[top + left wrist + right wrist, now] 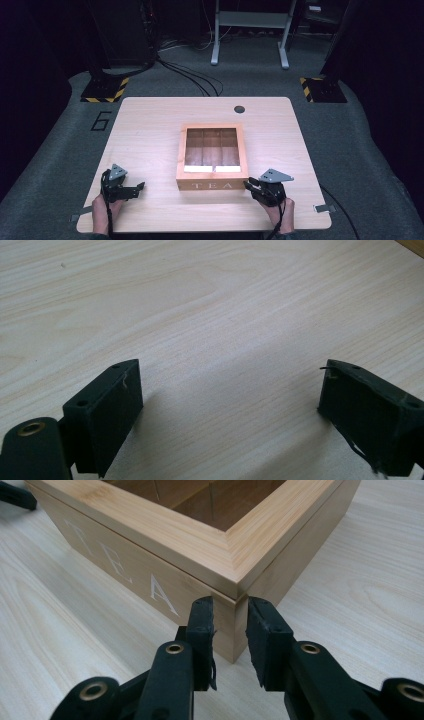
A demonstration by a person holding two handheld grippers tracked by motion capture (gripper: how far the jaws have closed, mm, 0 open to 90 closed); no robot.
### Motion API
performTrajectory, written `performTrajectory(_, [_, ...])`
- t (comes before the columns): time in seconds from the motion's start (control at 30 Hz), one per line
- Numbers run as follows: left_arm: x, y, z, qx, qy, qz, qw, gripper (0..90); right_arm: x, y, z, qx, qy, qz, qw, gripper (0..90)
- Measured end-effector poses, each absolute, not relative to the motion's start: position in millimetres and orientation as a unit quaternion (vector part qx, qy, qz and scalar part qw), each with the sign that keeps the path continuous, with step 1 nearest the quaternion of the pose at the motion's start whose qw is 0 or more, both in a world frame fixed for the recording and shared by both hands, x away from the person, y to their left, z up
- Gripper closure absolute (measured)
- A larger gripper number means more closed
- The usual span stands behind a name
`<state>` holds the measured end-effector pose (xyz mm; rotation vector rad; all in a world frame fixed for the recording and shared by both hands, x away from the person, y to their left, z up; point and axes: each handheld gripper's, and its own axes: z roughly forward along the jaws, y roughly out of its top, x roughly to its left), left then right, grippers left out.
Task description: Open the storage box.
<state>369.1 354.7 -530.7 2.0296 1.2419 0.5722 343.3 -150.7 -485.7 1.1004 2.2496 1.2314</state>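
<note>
While the left gripper (227, 405) is resting near the table's (150, 125) front-left corner with its jaws spread wide over bare wood and nothing between them, the wooden tea box (212, 186) is sitting mid-table toward the front edge, lid down. At its front-right corner the right gripper (230, 630) is hovering, jaws nearly together and holding nothing. Judging by this, it is needing to widen slightly and catch the lid's lip squarely, the left bracing the box
</note>
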Motion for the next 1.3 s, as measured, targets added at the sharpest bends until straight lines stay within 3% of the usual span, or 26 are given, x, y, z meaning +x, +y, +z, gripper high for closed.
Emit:
performTrajectory(0.07, [369.1,354.6,-530.8,0.78,0.477,0.219,0.341,10.2,342.4,-152.9,-483.5,0.389,0.787,0.447,0.172,75.9])
performTrajectory(1.3, [369.6,355.2,-530.7,0.781,0.476,0.219,0.34,10.2,343.9,-153.6,-479.1,0.397,0.772,0.469,0.165,75.8])
